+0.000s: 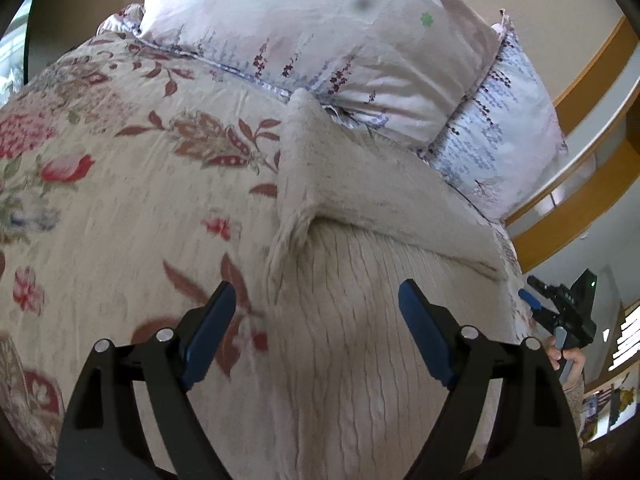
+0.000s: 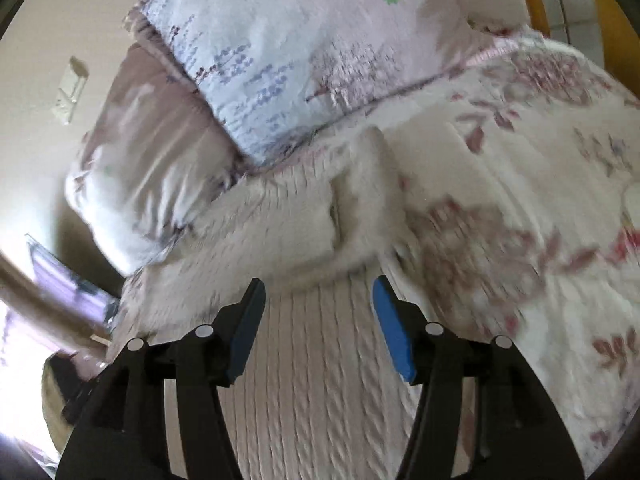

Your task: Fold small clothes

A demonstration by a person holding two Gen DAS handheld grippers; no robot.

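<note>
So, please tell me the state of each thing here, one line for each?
Left gripper: open, empty, above the sweater.
Right gripper: open, empty.
Sweater: lying on the bed, part folded over.
Pillows: stacked at the bed's head.

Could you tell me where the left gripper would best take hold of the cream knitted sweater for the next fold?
Probably the loose, raised flap at the sweater's left edge, approached from the floral bedspread side. There the knit stands up off the bed, so the open left gripper could slide one finger under; elsewhere it lies flat.
</note>
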